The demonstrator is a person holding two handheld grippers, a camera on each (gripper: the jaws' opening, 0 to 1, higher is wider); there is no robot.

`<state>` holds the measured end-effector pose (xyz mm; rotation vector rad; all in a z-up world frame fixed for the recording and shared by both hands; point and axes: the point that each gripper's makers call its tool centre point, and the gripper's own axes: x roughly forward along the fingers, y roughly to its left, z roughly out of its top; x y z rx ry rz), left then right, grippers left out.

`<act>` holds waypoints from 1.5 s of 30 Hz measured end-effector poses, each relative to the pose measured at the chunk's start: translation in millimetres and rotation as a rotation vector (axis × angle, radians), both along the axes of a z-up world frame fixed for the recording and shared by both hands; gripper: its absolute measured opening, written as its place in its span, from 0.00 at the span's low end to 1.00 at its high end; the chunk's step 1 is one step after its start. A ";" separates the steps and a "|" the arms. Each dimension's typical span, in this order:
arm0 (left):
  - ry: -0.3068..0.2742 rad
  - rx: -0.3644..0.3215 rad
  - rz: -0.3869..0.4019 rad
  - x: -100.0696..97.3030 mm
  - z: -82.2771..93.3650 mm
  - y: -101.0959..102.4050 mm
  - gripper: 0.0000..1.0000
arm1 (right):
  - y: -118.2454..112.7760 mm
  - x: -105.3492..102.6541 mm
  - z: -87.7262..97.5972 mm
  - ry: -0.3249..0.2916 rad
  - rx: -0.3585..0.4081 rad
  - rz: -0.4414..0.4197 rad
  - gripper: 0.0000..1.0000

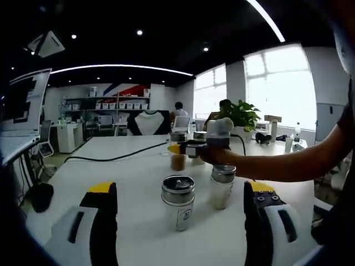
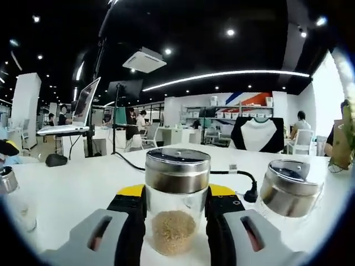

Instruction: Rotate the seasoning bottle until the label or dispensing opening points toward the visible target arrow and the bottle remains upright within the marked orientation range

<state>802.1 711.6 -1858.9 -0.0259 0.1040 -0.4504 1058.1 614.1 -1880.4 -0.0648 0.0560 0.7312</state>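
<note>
- Grasping the clear glass seasoning bottle with a steel cap and brown granules (image 2: 176, 208), the right gripper (image 2: 176, 221) clamps its body at lower centre of the right gripper view.
- Upper centre of the left gripper view shows that bottle (image 1: 178, 157) upright on the white table (image 1: 111, 177).
- Left gripper (image 1: 180, 221) hangs released at bottom, near two steel-capped jars (image 1: 178, 202).
- Glass looks rigid, light and slick; gripping mid-body below the cap seems safest.
- No target arrow can be made out.

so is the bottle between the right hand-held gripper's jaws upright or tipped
Upright: in the right gripper view the seasoning bottle stands with its metal cap level on top and brown granules settled at the bottom, jaws of the right hand-held gripper flanking it.
</note>
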 end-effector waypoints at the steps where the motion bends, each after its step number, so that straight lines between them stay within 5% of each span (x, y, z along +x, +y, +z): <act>1: 0.000 0.000 0.000 0.0 -0.1 -0.1 1.00 | 0.0 -1.3 0.2 0.001 0.001 0.004 0.39; 12: -0.033 -0.015 -0.016 4.6 2.6 -10.7 1.00 | -22.3 -40.0 38.4 -0.069 0.008 0.019 0.39; 45: -0.127 0.034 -0.096 -4.4 12.2 -53.2 1.00 | -93.3 -173.1 62.5 -0.138 0.069 -0.035 0.39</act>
